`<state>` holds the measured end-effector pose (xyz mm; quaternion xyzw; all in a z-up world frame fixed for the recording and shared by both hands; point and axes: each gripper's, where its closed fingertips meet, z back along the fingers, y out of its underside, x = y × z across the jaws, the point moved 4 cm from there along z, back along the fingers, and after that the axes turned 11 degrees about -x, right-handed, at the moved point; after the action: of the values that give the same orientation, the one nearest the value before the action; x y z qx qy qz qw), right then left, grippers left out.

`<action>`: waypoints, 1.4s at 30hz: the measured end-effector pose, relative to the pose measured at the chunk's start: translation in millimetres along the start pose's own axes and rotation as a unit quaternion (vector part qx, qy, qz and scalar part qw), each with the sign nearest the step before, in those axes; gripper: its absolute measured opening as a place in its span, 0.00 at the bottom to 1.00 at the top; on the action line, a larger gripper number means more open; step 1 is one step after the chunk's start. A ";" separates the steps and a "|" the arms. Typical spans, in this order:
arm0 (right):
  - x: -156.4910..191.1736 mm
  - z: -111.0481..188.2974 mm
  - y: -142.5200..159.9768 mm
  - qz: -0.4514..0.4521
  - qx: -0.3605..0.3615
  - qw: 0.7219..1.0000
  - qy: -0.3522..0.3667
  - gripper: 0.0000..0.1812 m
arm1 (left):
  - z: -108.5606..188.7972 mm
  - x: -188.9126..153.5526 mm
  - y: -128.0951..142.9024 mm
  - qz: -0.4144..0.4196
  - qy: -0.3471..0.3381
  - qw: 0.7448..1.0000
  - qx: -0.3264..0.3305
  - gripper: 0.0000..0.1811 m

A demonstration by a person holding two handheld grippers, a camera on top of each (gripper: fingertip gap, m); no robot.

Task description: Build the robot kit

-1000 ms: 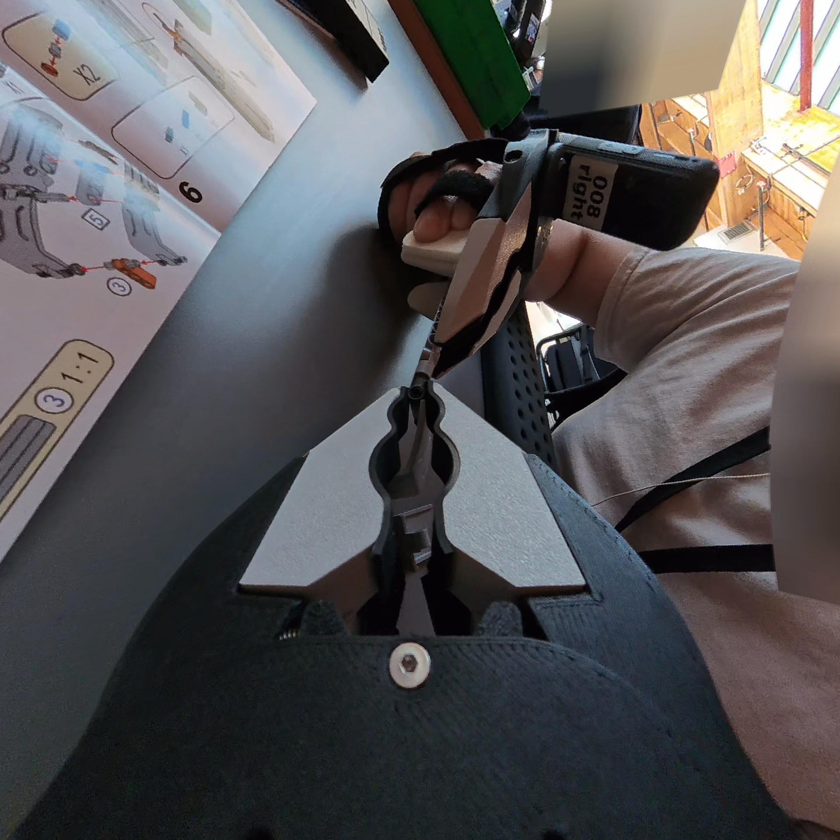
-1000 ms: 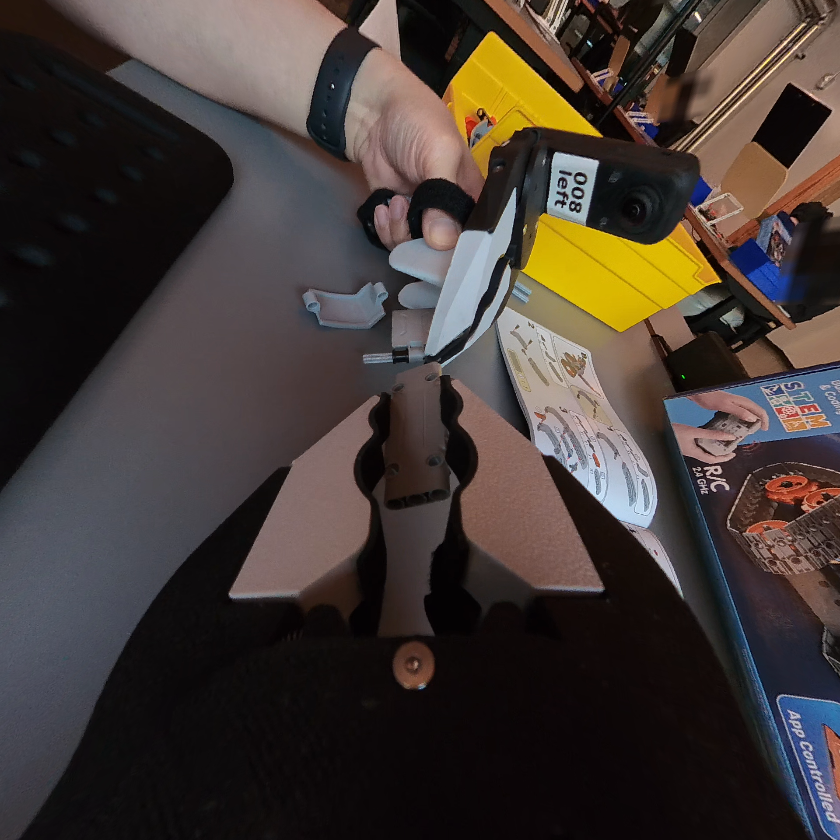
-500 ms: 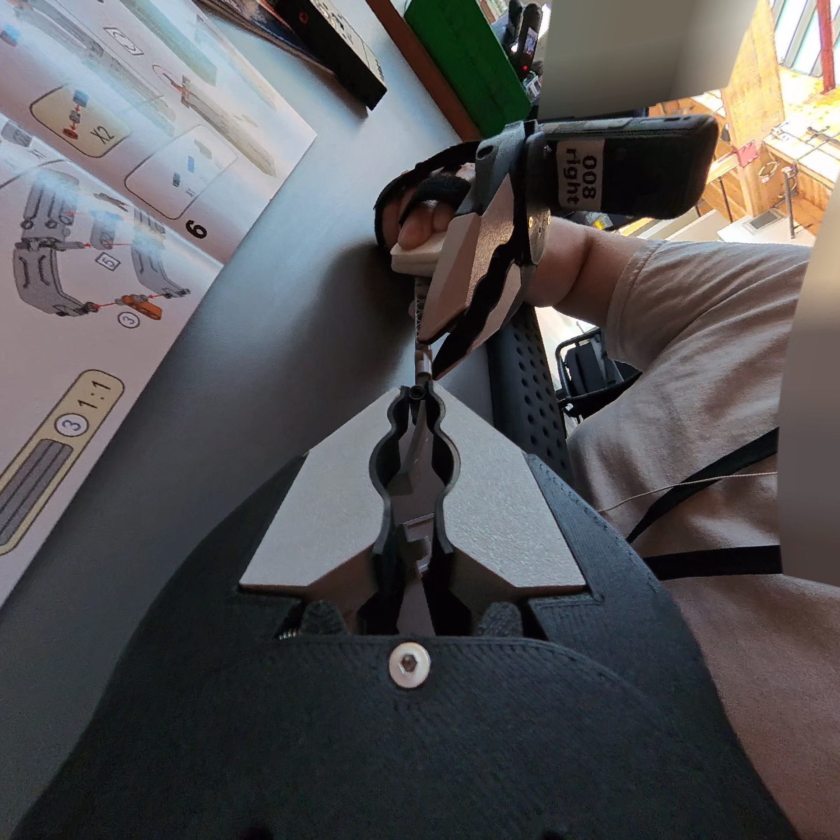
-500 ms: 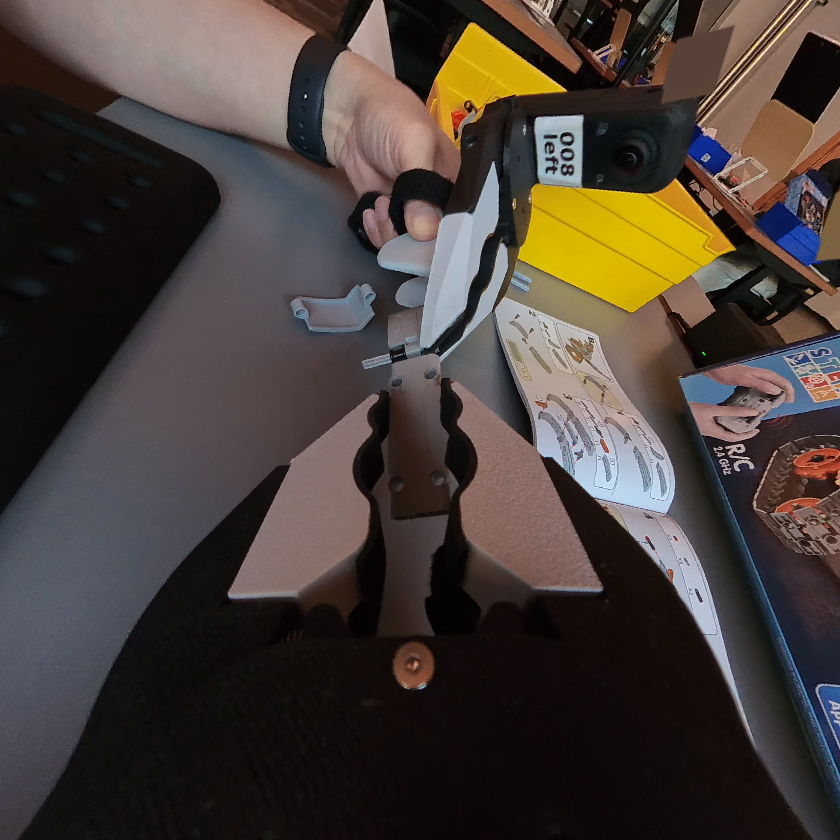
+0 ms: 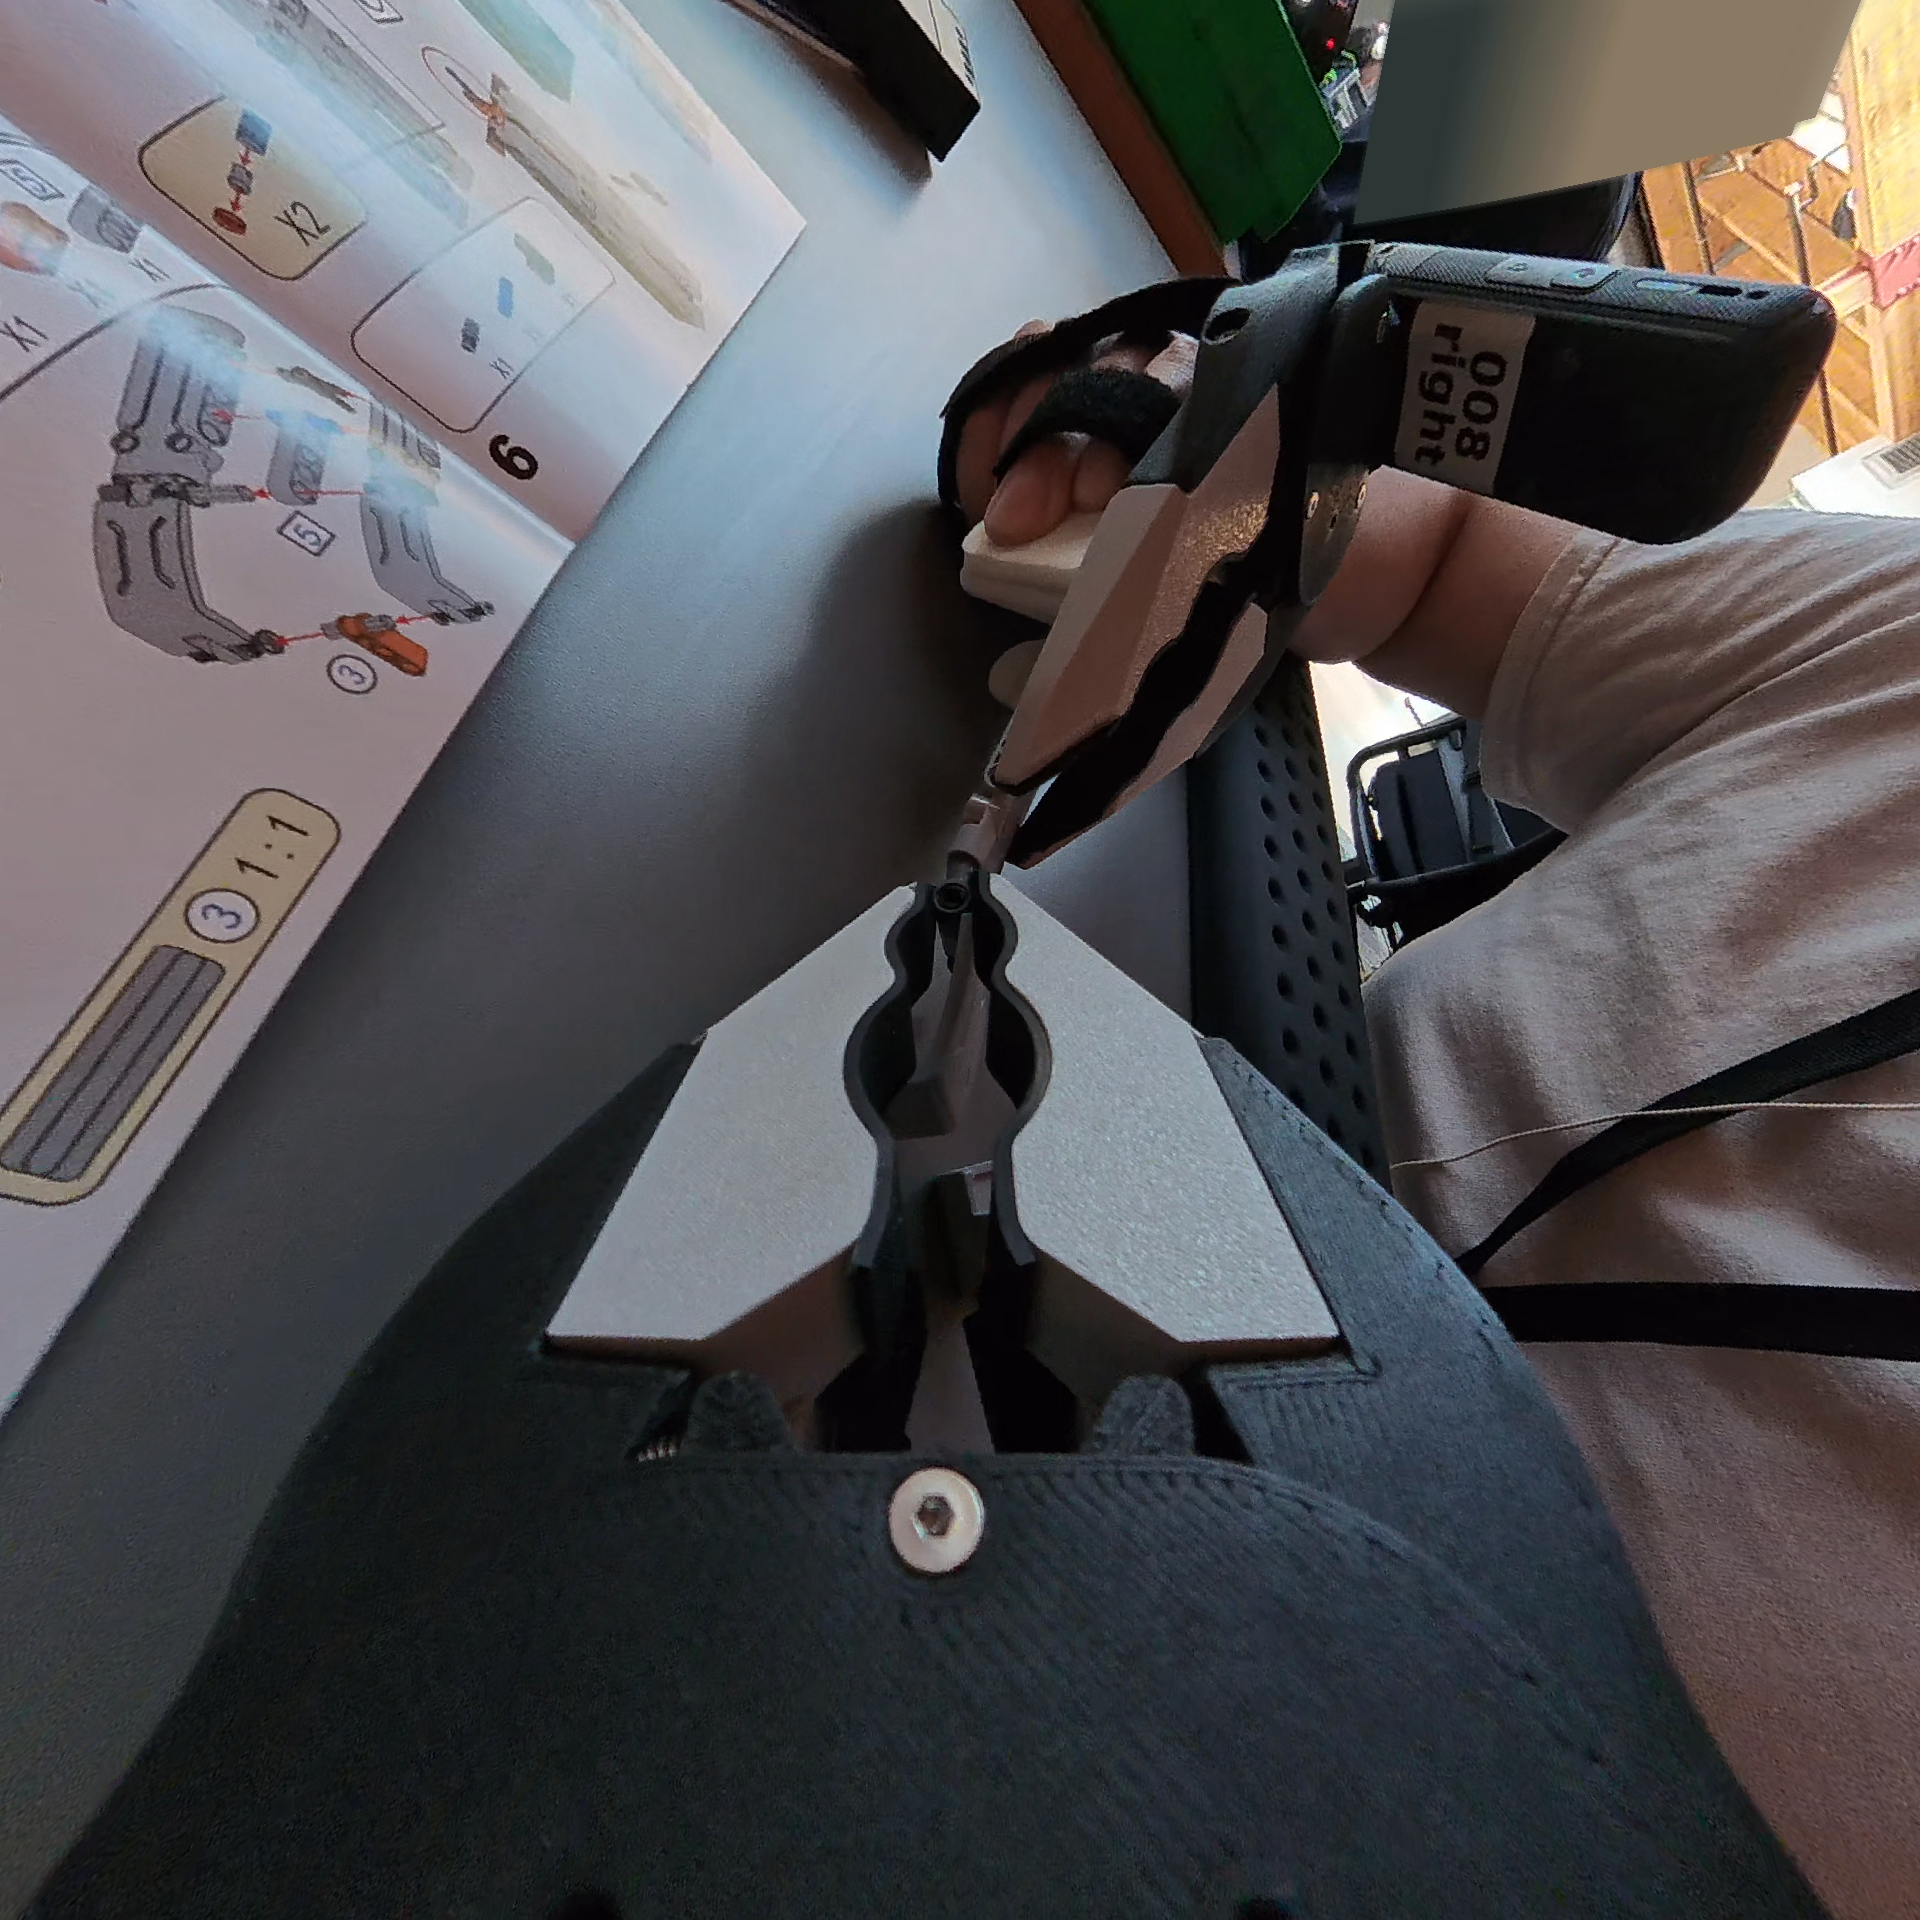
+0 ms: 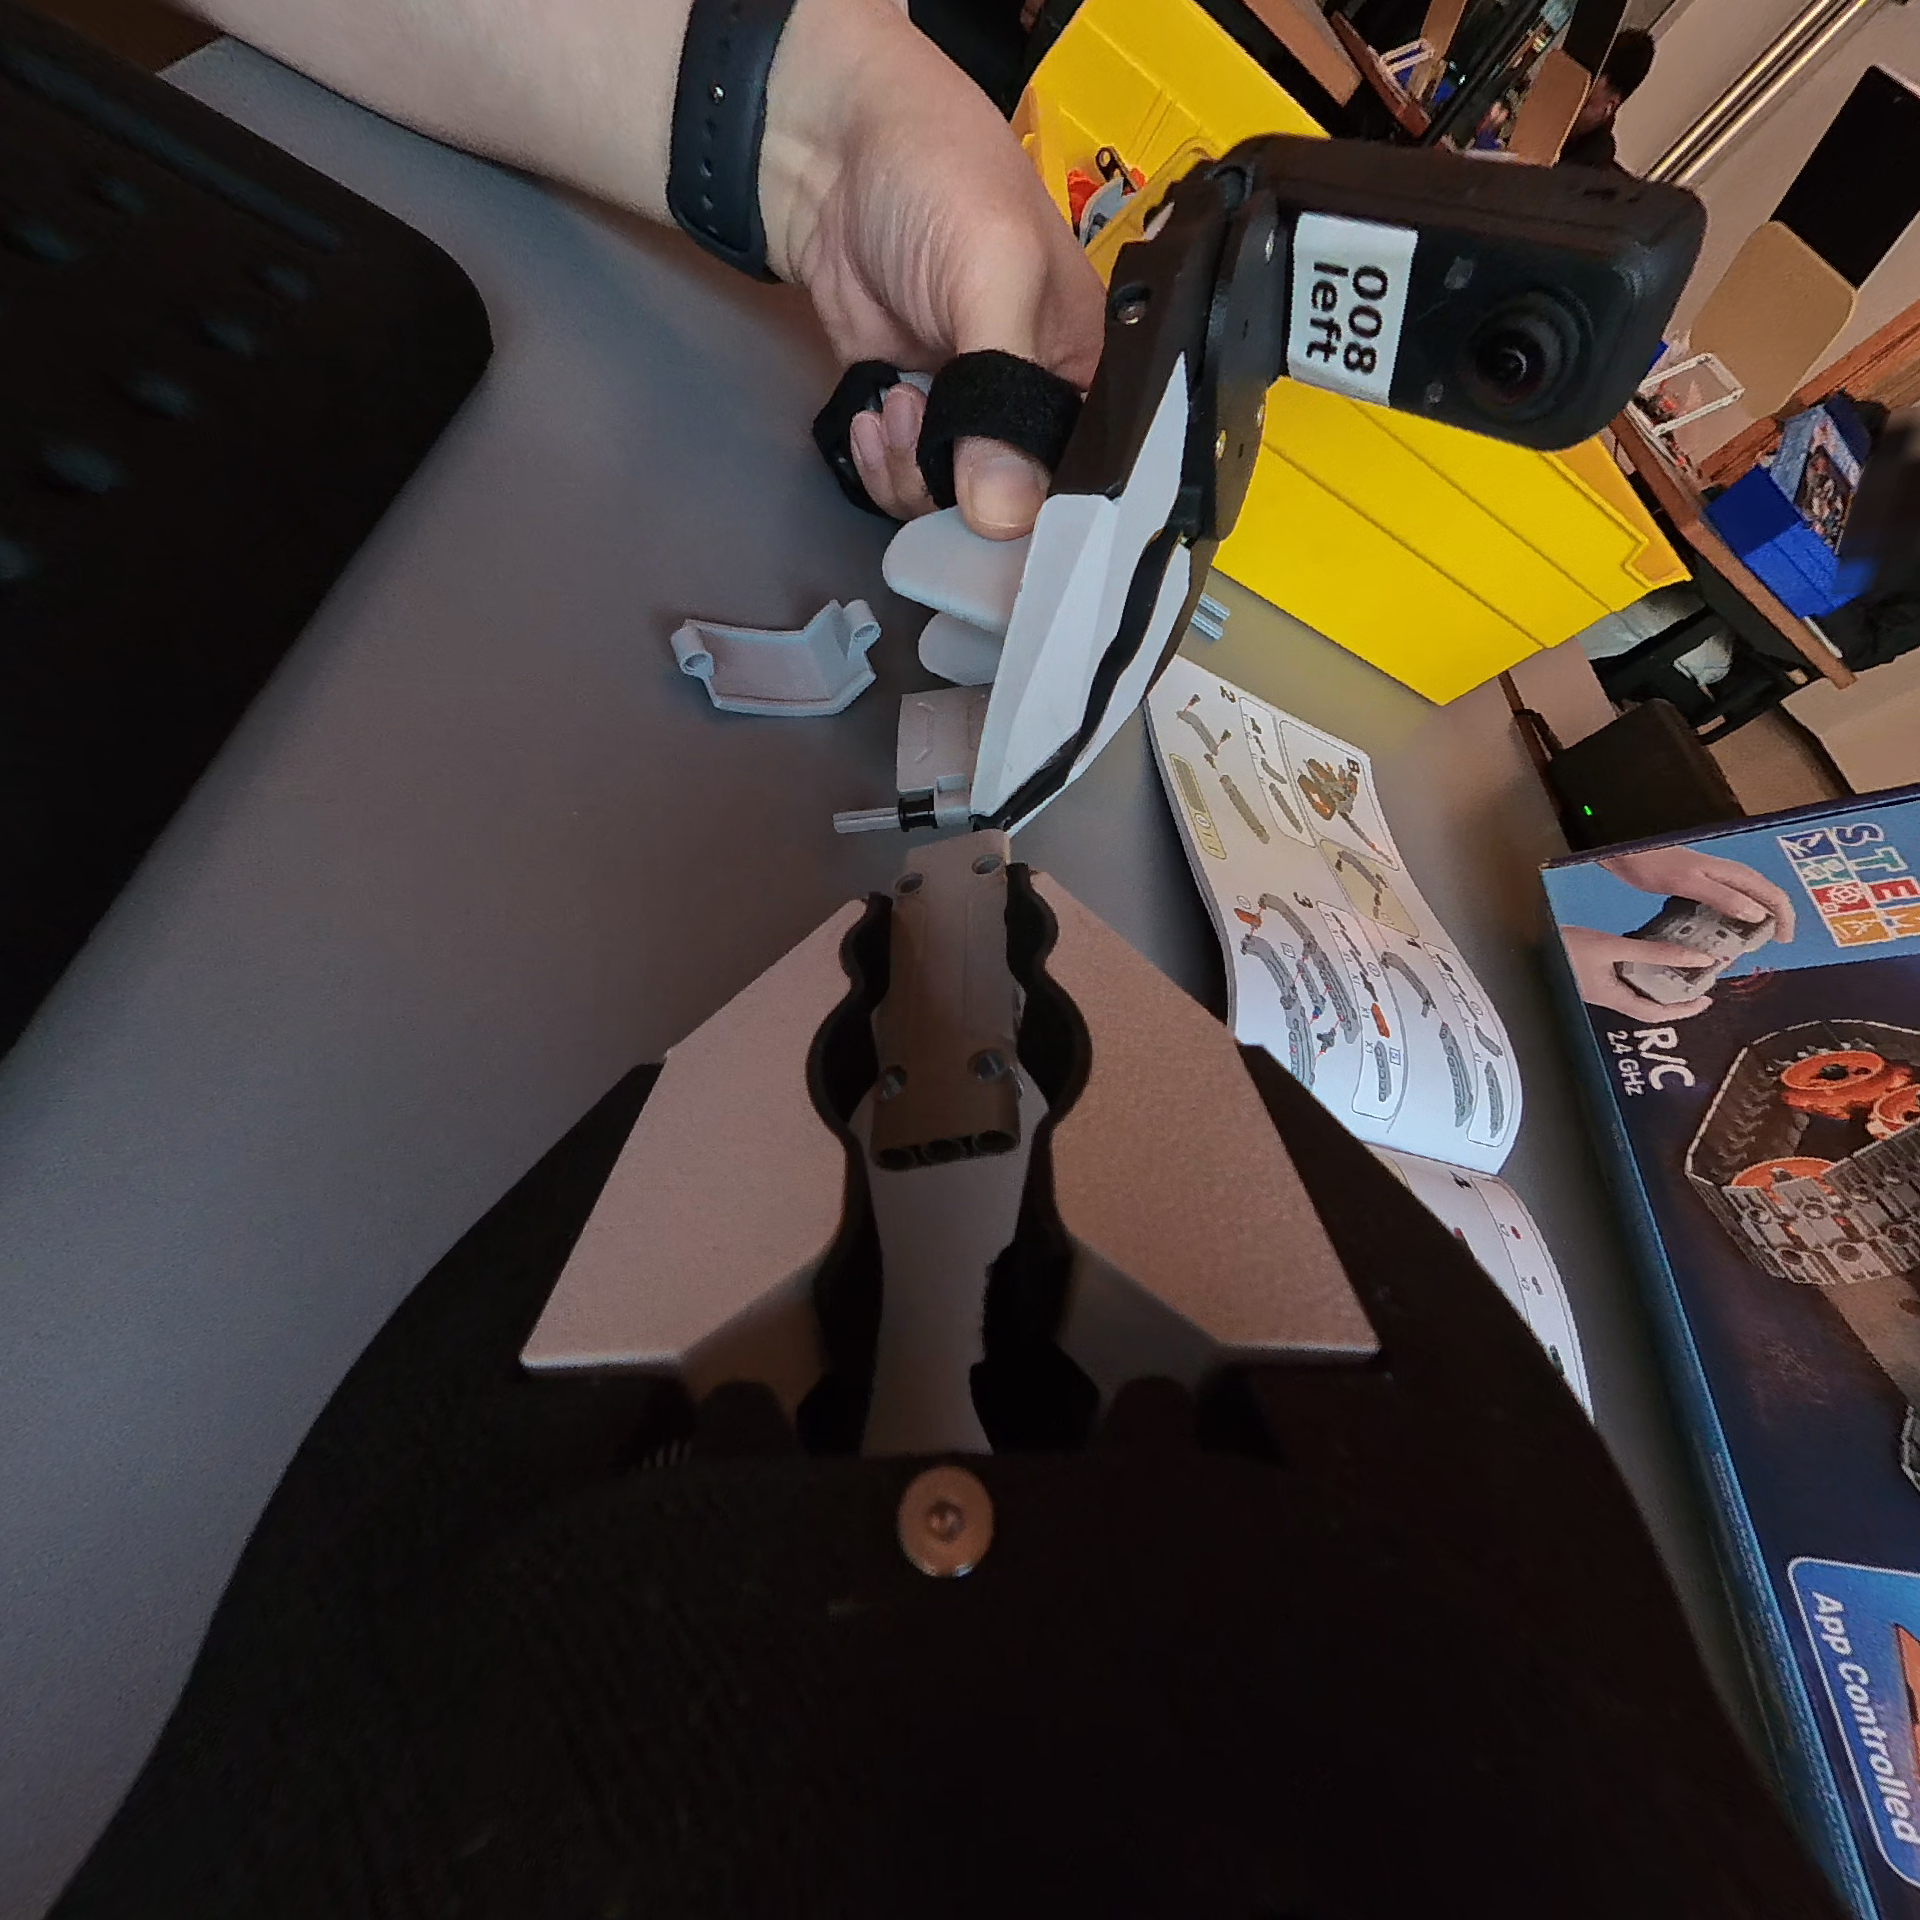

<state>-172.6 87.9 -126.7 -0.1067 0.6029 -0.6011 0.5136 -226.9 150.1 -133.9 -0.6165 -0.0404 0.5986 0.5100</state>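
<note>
My left gripper [image 5: 951, 906] is shut on a small grey part [image 5: 961, 1023] with a black pin at its tip. From the right wrist view, this left gripper [image 6: 987, 821] shows tip-down, and the part's pin and short grey axle [image 6: 883, 818] stick out to the left. My right gripper [image 6: 951, 868] is shut on a grey curved panel [image 6: 940, 1013] with round holes. It also shows in the left wrist view [image 5: 1008, 805]. Both grippers are held tip to tip above the grey table [image 6: 416, 935], and the panel's end meets the pinned part.
A loose grey curved panel [image 6: 774, 665] lies on the table behind the grippers. An open instruction booklet [image 6: 1340, 935] [image 5: 260, 416], a blue box [image 6: 1766, 1195] and a yellow bin [image 6: 1403, 520] are to the right. A black perforated chair back [image 6: 156, 416] stands at the left. Less than 4 cm separates the two grippers' tips.
Both grippers stay tip to tip and keep their grips. The two rocked slightly against each other, tilting one way and back, and the panel shifted a little in view.
</note>
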 end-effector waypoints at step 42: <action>7.1 55.6 28.8 -0.761 0.080 0.612 -0.199 0.13 | -7.9 -7.3 -1.0 -0.002 0.009 1.000 0.009 0.03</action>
<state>-120.1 55.8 -140.2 -0.6029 0.1372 -0.7858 -0.0148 -222.2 141.1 -130.0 -0.6173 -0.0321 0.5923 0.5168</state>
